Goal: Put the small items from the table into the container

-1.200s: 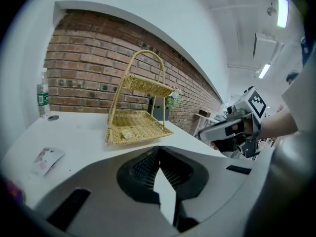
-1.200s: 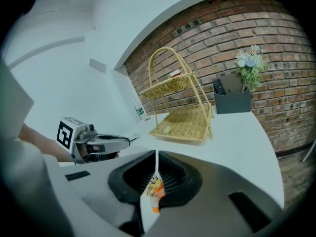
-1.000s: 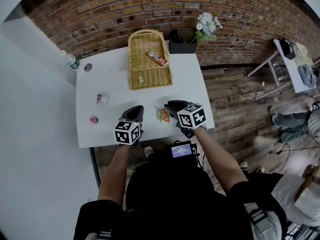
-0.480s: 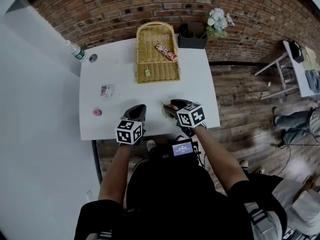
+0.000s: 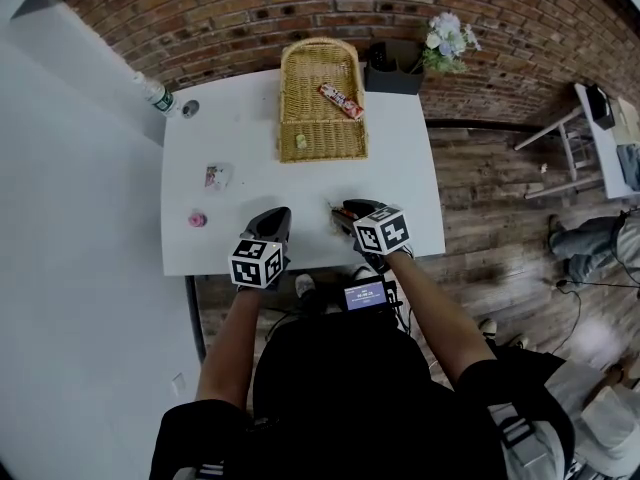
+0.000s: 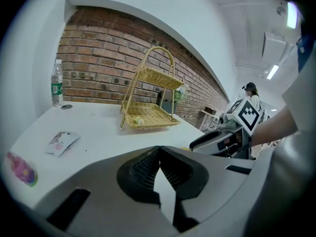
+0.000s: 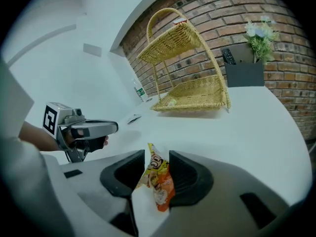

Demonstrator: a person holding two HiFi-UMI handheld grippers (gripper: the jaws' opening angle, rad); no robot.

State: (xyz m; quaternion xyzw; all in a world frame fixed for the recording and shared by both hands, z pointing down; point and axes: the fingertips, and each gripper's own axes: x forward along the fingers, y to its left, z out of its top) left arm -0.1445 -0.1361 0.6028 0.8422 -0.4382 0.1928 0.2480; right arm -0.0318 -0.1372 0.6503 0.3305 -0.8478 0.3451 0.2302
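The orange snack packet point(image 7: 159, 186) lies near the front edge of the bench point(image 5: 400, 183), between the jaws of the right tool point(image 7: 157, 156). The jaws are spread and closing round it, apparently for a pickup. The left tool point(image 6: 159, 149) hovers beside it, pressed together and empty, likely kept clear. The wicker basket point(image 5: 322, 152) stands at the far side, and a pink item point(image 5: 196, 219) and a sachet point(image 5: 214, 175) lie to the left.

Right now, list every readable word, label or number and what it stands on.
No text reads clearly.
Orange packet: print blurred.
Bottle label: too small.
Red bar: too small.
Screen: too small.
Cubes: square markers only, no words.
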